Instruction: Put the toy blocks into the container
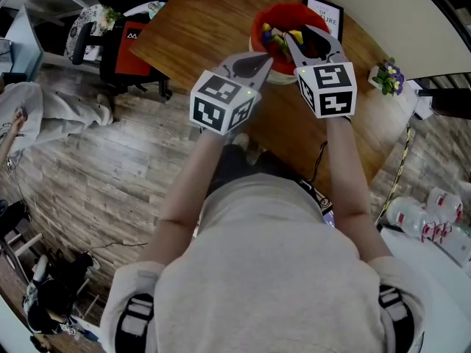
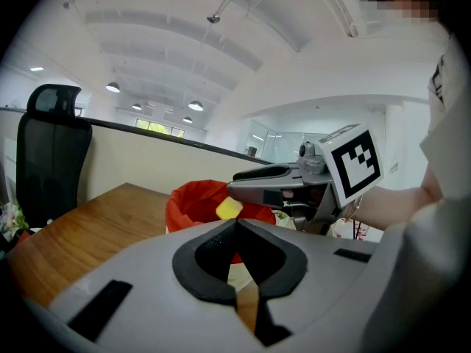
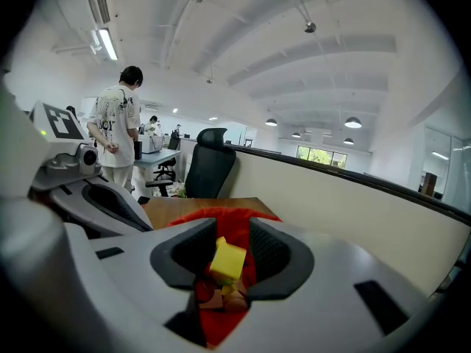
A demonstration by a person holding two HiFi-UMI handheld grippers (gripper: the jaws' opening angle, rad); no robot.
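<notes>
Wooden table (image 1: 199, 28) in open-plan office, plank floor (image 1: 110, 175).

1. yellow block (image 3: 227, 261): cube, tilted. Sits betw. pads of right gripper (image 3: 234, 232), clamped nr the tips. Hangs above mouth of red container (image 1: 259, 29), not yet inside.

2. red container: round, red liner, stands on table. Holds other blocks (image 1: 274, 40), mixed colours, count can't be told.

3. right gripper: reaches over container, nose slightly down. Right marker cube (image 1: 333, 87) at its rear, forearm behind.

4. left gripper (image 2: 235, 225): jaws closed tip to tip, nothing betw. them. Just beside container on person's left, tips nr the rim, outside it. Left marker cube (image 1: 221, 101) at its rear. The two grippers are close side by side, not touching.

5. Surroundings:
- framed sign (image 1: 324, 12) on table behind container, print too small to read.
- small potted flowers (image 1: 388, 76) nr table's right end, well apart from container.
- black office chair (image 1: 121, 46) w/ red panel, at table's left end.
- person in white tee (image 3: 118, 127) standing in bkgd, back turned, nr desks.
</notes>
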